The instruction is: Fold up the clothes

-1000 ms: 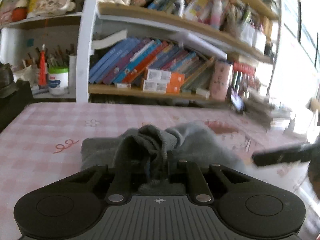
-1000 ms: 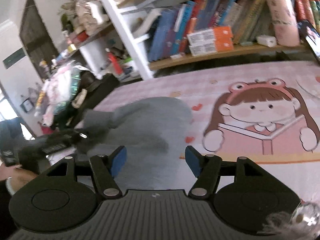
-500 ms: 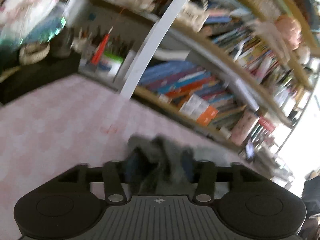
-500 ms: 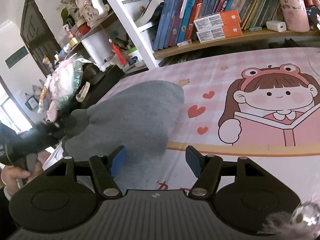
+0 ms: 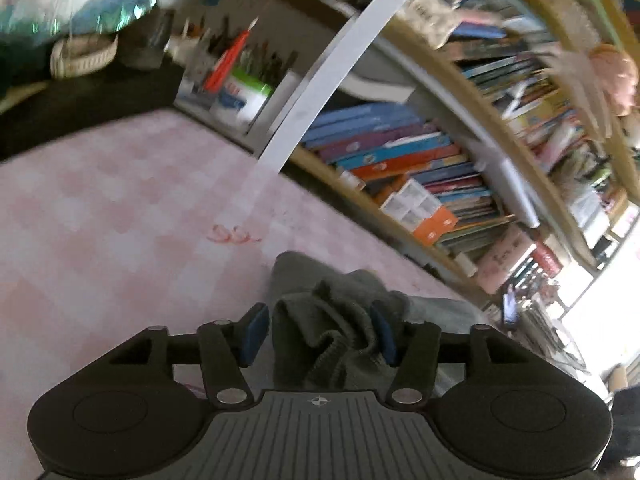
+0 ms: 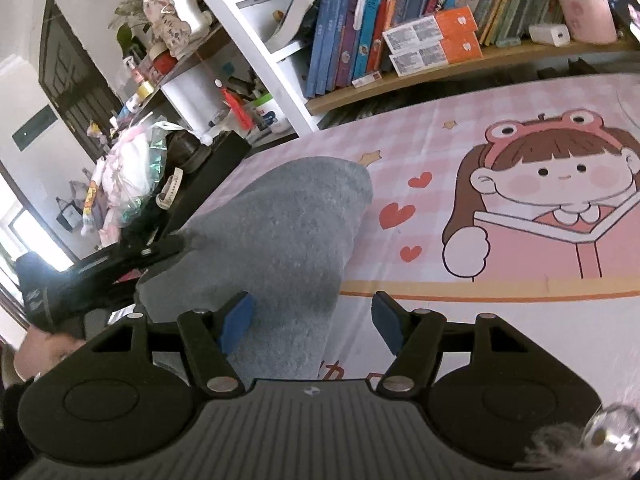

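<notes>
Two grippers are in my views, both low in frame over the pink checked tablecloth (image 6: 460, 132). My left gripper (image 5: 318, 332) has its jaws opening, and a bunched fold of the grey garment (image 5: 332, 320) sits between its blue pads (image 5: 252, 334); the left pad stands clear of the cloth, while the right pad is partly covered by it, so I cannot tell whether that one touches. In the right wrist view the same grey garment (image 6: 280, 240) lies spread across the left centre of the frame, running from the cloth's pale checks down toward the bottom edge. My right gripper (image 6: 316, 324) has its jaws spread apart, with the garment's lower edge passing under the left pad and bare tablecloth under the right; nothing is pinched. To the right of the garment is a cartoon girl print (image 6: 560, 200). Bookshelves (image 6: 400, 40) fill the upper part of both views.
</notes>
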Demonstrator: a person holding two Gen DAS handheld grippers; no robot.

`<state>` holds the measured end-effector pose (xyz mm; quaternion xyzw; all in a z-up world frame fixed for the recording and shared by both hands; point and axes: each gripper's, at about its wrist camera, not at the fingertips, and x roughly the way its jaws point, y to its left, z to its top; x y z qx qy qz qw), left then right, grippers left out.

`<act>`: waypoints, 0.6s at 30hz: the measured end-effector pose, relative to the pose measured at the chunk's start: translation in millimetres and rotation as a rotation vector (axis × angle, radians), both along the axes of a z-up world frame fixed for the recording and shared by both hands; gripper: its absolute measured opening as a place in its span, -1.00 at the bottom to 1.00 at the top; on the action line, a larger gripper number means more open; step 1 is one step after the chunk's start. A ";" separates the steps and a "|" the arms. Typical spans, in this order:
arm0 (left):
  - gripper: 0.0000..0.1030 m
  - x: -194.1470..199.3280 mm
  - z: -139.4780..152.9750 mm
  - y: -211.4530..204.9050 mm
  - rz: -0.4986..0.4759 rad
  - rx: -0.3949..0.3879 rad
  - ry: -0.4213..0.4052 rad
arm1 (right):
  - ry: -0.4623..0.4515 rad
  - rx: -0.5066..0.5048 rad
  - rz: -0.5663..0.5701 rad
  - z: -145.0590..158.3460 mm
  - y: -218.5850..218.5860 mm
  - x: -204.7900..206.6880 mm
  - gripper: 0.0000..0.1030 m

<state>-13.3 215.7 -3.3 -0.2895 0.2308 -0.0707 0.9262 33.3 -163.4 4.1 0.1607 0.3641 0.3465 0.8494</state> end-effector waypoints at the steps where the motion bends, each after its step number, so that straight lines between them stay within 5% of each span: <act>1: 0.49 -5.1 1.4 1.4 -0.008 -0.010 -0.010 | 0.014 0.011 0.000 -1.3 -1.0 1.8 0.26; 3: 0.64 -10.1 -2.4 6.8 -0.044 -0.072 -0.007 | 0.054 0.049 0.007 -4.8 -2.3 7.3 0.27; 10: 0.55 2.9 -22.5 0.0 -0.088 -0.134 0.088 | 0.205 0.175 0.019 -20.5 5.4 28.1 0.22; 13: 0.31 6.2 -24.5 -9.2 -0.113 -0.150 0.089 | 0.242 0.223 0.013 -25.9 3.4 30.6 -0.17; 18: 0.12 0.3 -18.9 -32.2 -0.181 -0.132 0.076 | 0.164 0.180 -0.006 -13.7 -14.3 19.8 -0.42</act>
